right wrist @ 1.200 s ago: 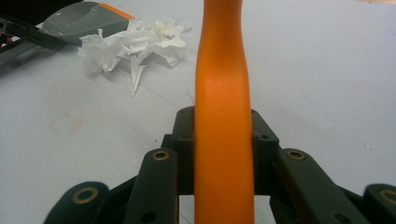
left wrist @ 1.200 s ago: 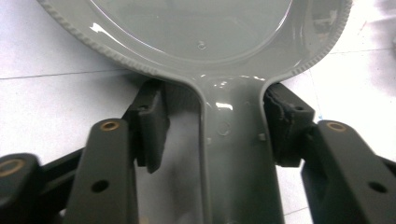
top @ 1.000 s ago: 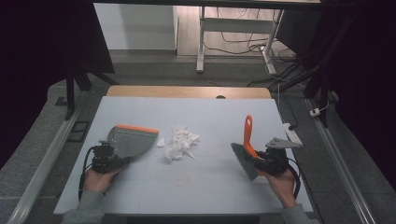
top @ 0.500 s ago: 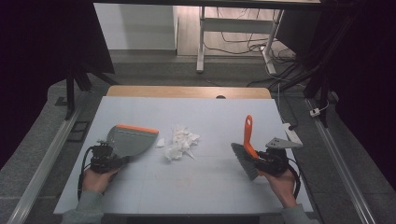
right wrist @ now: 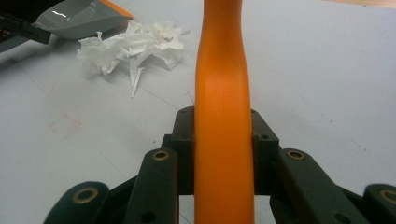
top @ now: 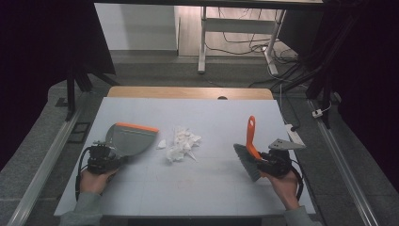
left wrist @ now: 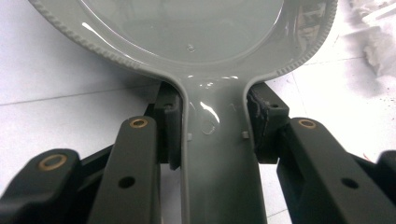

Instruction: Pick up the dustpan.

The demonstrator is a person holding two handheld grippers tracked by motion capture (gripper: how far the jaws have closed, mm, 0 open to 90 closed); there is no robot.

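No visible change since earlier frame. Left gripper (left wrist: 212,135) clamps dustpan (top: 128,139); right gripper (right wrist: 223,144) clamps brush (top: 249,148). Crumpled white tissue (top: 181,142) between grippers, beside dustpan.

On your surface (top: 141,197): one dustpan (top: 129,139), grey with an orange lip; one brush (top: 248,149), orange handle and grey bristles; one heap of crumpled white paper (top: 182,142), with one small scrap (top: 161,144) lying just beside it toward the dustpan. You hold two grippers: one left gripper (left wrist: 212,128), its jaws clamped on the dustpan's handle, and one right gripper (right wrist: 223,140), its jaws clamped on the brush handle. Two hands: one left hand (top: 96,179), one right hand (top: 282,186).
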